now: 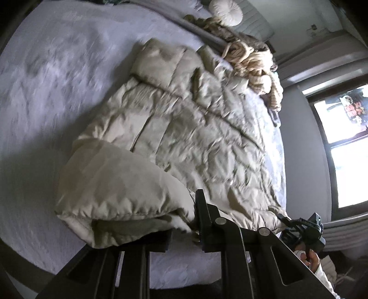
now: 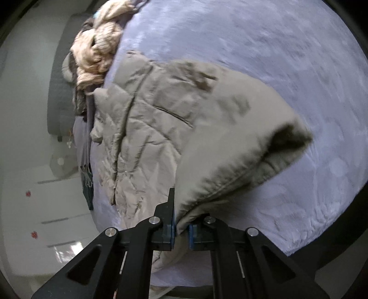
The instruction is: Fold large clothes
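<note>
Coat: a beige quilted puffer coat [image 1: 174,128] lies spread on the bed [image 1: 46,96], its length running from the near edge toward the far end; its near part is lifted off the cover.
Hood: the hood [image 2: 241,138] hangs raised, its dark opening turned to the right in the right wrist view; in the left wrist view it bulges at lower left.
Left hand-held gripper: the left hand-held gripper [image 1: 184,227] is clenched on the coat's near edge beside the hood; cloth and a tuft of white lining bunch between its fingers [image 1: 202,207].
Right hand-held gripper: the right hand-held gripper [image 2: 181,232] is clenched on a fold of the hood's edge; the blue pads [image 2: 170,232] press the cloth from both sides. In the left wrist view it shows at lower right, held by a hand [image 1: 310,255] in a white sleeve.
Bed: covered by a pale lilac fleecy blanket.
Pile: a heap of cream knit and darker clothes [image 1: 250,57] sits at the far end of the coat, touching it.
Cushion: a round cream cushion [image 1: 226,11] lies beyond the pile.
Window: a bright window [image 1: 345,147] stands to the right of the bed in the left wrist view.
Sharpness: both views are blurred.
</note>
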Demonstrator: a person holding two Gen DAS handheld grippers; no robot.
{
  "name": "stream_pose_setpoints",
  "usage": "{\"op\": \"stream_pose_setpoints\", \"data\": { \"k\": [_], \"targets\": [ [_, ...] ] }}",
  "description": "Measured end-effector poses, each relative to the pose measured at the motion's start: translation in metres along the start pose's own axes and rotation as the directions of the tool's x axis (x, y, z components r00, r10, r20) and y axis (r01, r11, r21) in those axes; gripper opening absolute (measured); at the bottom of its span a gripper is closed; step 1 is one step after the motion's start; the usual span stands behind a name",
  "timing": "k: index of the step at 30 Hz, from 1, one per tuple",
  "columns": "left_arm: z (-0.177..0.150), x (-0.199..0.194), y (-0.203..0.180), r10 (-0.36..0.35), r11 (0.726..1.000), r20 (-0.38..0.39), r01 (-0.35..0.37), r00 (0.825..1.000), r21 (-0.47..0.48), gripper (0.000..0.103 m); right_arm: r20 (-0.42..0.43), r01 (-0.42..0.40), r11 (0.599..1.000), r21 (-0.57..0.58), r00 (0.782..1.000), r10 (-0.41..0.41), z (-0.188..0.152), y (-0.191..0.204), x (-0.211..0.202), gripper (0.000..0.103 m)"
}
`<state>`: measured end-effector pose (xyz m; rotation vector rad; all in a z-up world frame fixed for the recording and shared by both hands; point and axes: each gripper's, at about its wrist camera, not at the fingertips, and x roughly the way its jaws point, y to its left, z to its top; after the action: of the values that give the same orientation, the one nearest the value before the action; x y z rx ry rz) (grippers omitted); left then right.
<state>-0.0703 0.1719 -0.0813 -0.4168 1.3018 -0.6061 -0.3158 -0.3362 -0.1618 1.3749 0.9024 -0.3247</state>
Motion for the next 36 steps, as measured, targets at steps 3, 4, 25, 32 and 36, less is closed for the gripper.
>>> {"op": "stream_pose_setpoints", "data": {
  "k": [3,4,25,32,36],
  "targets": [
    [0.016,-0.005,-0.014,-0.007,0.999,0.039,0.005,0.999,0.033,0.02,0.008,0.004,0.996,-0.088,1.0,-0.003,0.009,0.026,-0.004,0.008],
    [0.02,-0.006,-0.018,-0.004,0.999,0.052,0.002,0.999,0.041,0.02,0.008,0.004,0.994,-0.112,1.0,-0.003,0.012,0.033,-0.005,0.008],
    [0.229,0.06,-0.075,0.22,0.975,0.3,-0.221,0.928,-0.029,0.02,-0.056,-0.038,0.835,-0.549,0.998,0.009,0.185,0.259,0.079,0.007],
    [0.291,0.133,-0.042,0.31,0.948,0.255,-0.318,0.916,-0.009,0.02,-0.033,0.035,0.834,-0.55,0.997,-0.064,0.232,0.276,0.162,0.007],
    [0.312,0.177,-0.016,0.352,0.933,0.217,-0.359,0.911,-0.005,0.02,-0.003,0.083,0.869,-0.487,0.995,-0.097,0.258,0.257,0.207,0.007]
  ]
}}
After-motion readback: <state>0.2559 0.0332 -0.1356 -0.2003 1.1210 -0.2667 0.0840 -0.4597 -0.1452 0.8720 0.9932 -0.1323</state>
